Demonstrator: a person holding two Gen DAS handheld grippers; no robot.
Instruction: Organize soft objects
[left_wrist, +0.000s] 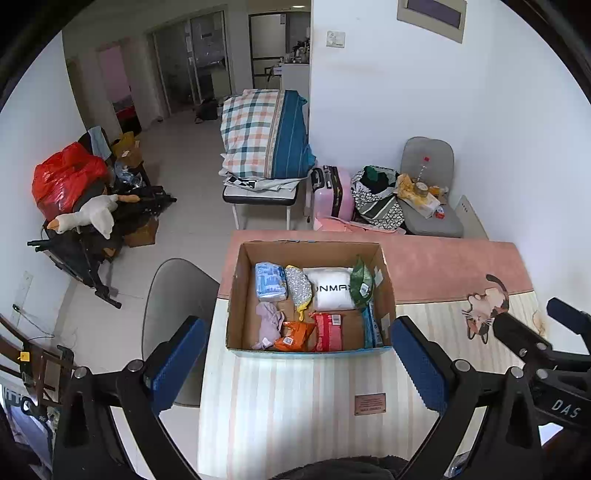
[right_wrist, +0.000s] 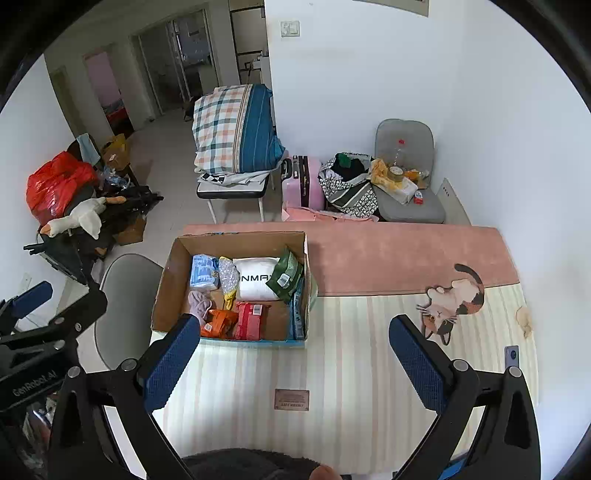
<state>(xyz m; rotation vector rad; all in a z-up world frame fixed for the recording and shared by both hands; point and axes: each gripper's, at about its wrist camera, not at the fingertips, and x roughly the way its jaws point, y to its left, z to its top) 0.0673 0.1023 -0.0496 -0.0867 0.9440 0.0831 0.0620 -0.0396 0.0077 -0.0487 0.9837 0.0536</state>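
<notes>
Open cardboard box (left_wrist: 310, 295) sits on the table (left_wrist: 295, 398), on the striped cloth just at the edge of its pink band; inside the box, soft goods packed close; along the far wall a blue-and-white packet (left_wrist: 270, 281), a silvery glitter pouch (left_wrist: 298, 285), a plump white pillow (left_wrist: 331, 288) lettered in black, and a green bag (left_wrist: 361, 281) tilted against the right wall; nearer the front wall a crumpled lilac cloth (left_wrist: 269, 325), an orange packet (left_wrist: 293, 335) and a red packet (left_wrist: 328, 331), all lying flat and touching; a blue packet (left_wrist: 370, 328) stands on edge along the right wall; brown bottom shows between red packet and that one. Left tongs (left_wrist: 295, 365) spread wide, nothing between the blue pads, hovering just before the box; right tongs (right_wrist: 295, 365) also spread wide and bare, to the right of the box, over the striped cloth beside the cat picture (right_wrist: 452, 301).
</notes>
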